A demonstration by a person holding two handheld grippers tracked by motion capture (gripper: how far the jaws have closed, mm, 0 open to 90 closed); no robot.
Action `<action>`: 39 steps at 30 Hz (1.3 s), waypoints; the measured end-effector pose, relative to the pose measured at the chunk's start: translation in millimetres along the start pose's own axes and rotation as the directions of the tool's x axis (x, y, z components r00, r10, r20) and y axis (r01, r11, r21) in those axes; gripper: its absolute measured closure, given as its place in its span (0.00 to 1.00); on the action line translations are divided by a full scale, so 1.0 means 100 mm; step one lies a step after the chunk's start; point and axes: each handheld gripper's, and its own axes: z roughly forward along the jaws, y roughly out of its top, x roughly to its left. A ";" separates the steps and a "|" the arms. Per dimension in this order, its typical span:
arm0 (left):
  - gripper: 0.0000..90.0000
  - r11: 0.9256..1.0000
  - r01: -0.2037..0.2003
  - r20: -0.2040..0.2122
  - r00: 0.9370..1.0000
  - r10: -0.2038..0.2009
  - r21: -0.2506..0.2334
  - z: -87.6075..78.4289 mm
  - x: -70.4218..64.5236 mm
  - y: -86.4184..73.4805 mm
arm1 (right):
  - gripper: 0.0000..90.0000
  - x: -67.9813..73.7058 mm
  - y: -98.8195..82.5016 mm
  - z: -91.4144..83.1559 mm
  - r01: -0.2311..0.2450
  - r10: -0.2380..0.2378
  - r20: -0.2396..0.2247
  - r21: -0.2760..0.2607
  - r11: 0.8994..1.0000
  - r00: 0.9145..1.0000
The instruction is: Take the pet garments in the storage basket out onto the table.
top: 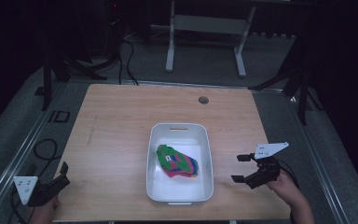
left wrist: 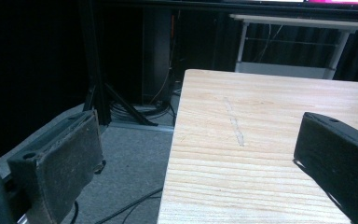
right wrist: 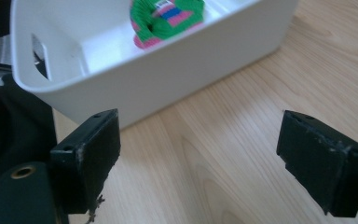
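Observation:
A white plastic bin (top: 206,154) stands near the middle of the wooden table (top: 121,135). Inside it lies a folded striped knit garment (top: 177,161) in green, pink and blue, which the right gripper view shows as the garment (right wrist: 168,16) inside the bin (right wrist: 135,79). My right gripper (top: 239,169) hovers just right of the bin, open and empty, its jaws pointing at the bin's side. My left gripper (top: 64,170) sits at the table's front left corner, open, with nothing between its jaws; the left gripper view looks along the table's left edge (left wrist: 175,140).
A round cable hole (top: 203,100) sits near the table's far edge. Beyond the table stands a white metal frame (top: 205,32), with black stand legs and cables on the grey floor (top: 23,121) at both sides.

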 end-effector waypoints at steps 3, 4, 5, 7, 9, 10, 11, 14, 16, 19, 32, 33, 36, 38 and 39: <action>0.02 1.000 0.000 0.001 1.000 0.000 -0.002 0.00 0.00 0.00 | 0.15 0.01 0.07 0.01 -0.001 0.001 -0.014 -0.002 1.000 1.000; 0.02 1.000 0.002 0.002 1.000 -0.002 -0.002 0.00 0.00 0.00 | 0.15 0.02 0.15 0.02 0.016 -0.016 -0.013 0.007 1.000 1.000; 0.02 1.000 0.002 0.002 1.000 -0.002 -0.002 0.00 0.00 0.00 | 0.15 0.02 0.15 0.02 0.016 -0.016 -0.013 0.007 1.000 1.000; 0.01 1.000 0.002 0.002 1.000 -0.002 -0.003 0.00 0.00 0.00 | 0.15 0.03 0.19 0.03 0.021 -0.020 -0.018 0.010 1.000 1.000; 0.01 1.000 0.002 0.002 1.000 -0.002 -0.002 0.00 0.00 0.00 | 0.15 0.07 0.38 0.04 0.048 -0.048 -0.032 0.006 0.999 0.998; 0.02 1.000 0.001 0.003 1.000 -0.001 -0.001 0.00 0.00 0.00 | 0.14 0.08 0.43 0.05 0.057 -0.057 -0.035 0.004 0.998 0.998; 0.02 1.000 0.002 0.004 1.000 -0.002 -0.003 0.00 0.00 0.00 | 0.14 0.10 0.48 0.06 0.064 -0.063 -0.040 0.003 0.998 0.997; 0.02 1.000 0.002 0.005 1.000 -0.002 -0.003 0.00 0.00 0.00 | 0.14 0.13 0.61 0.10 0.071 -0.071 -0.058 0.001 0.997 0.996; 0.02 1.000 0.002 0.006 1.000 -0.002 -0.003 0.00 0.00 0.00 | 0.13 0.15 0.70 0.15 0.076 -0.076 -0.058 0.005 0.997 0.995; 0.02 1.000 0.002 0.007 1.000 -0.002 -0.003 0.00 0.00 0.00 | 0.13 0.21 0.82 0.25 0.111 -0.108 -0.072 0.032 0.993 0.991; 0.02 1.000 0.004 0.014 1.000 -0.004 -0.003 0.00 0.01 0.00 | 0.14 0.34 1.13 0.93 0.186 -0.168 -0.139 0.135 0.973 0.976; 0.02 1.000 0.004 0.016 1.000 -0.004 -0.003 0.00 0.01 0.00 | 0.14 0.35 1.15 0.99 0.191 -0.170 -0.149 0.143 0.971 0.974; 0.02 1.000 0.004 0.018 1.000 -0.004 -0.004 0.00 0.01 0.00 | 0.14 0.37 1.20 1.09 0.206 -0.181 -0.156 0.159 0.966 0.971; 0.02 1.000 0.002 0.020 1.000 -0.002 -0.003 0.00 0.01 0.00 | 0.14 0.40 1.24 1.20 0.220 -0.191 -0.168 0.170 0.961 0.967; 0.02 1.000 0.001 0.021 1.000 -0.001 -0.003 0.00 0.01 0.00 | 0.15 0.41 1.26 1.25 0.224 -0.193 -0.176 0.179 0.958 0.965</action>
